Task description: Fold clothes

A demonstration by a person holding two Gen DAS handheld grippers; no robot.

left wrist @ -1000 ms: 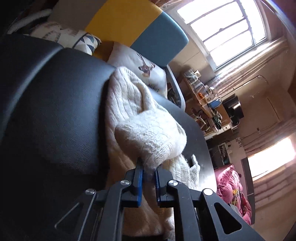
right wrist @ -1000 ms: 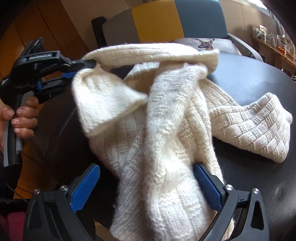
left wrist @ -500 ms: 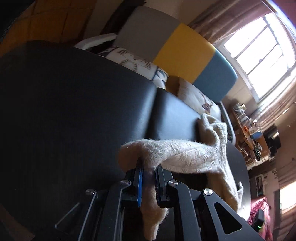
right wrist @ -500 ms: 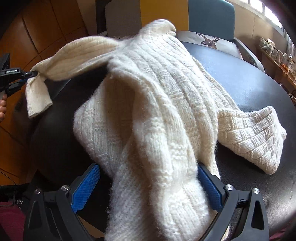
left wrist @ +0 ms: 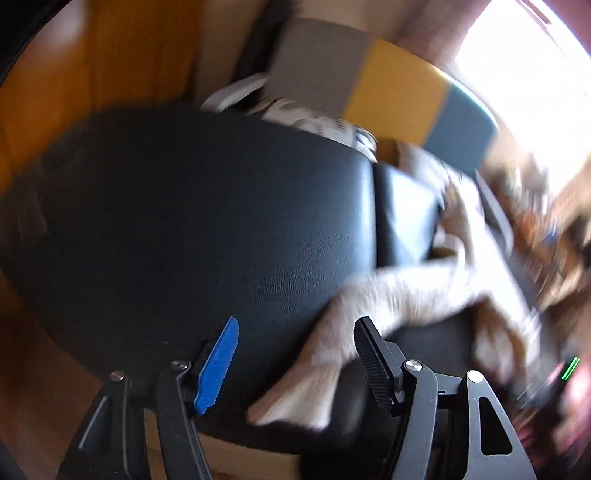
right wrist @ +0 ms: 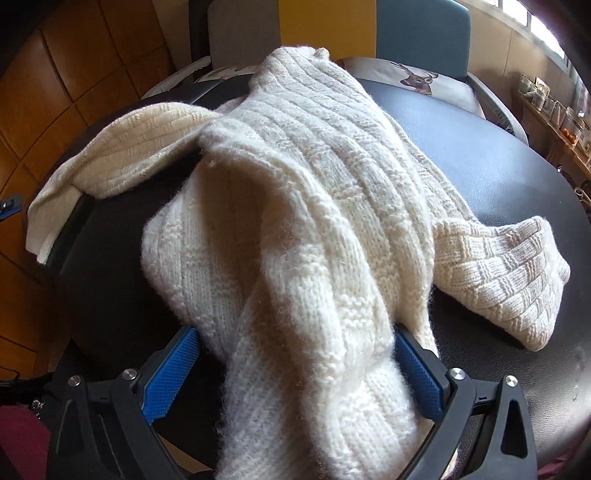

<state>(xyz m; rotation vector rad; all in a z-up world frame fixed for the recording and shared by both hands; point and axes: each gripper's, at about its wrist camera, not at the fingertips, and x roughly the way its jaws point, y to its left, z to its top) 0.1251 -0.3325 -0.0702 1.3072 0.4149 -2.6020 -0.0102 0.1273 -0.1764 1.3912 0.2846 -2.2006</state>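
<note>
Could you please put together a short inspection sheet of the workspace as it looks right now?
Surface: round black padded table, mostly bare on its left half.
Job's things: one cream knit sweater, rumpled and unfolded; one sleeve lies out to the right, the other sleeve reaches the left edge.
Clutter: nothing seen on the table.
Grippers: left hand-held gripper open, a sleeve end lying loose between its jaws; right hand-held gripper wide open with sweater fabric between its jaws, not clamped.
Cables: nothing seen.
Surroundings: grey, yellow and blue sofa with a deer cushion, wooden wall panels, bright window; the left view is motion-blurred.
</note>
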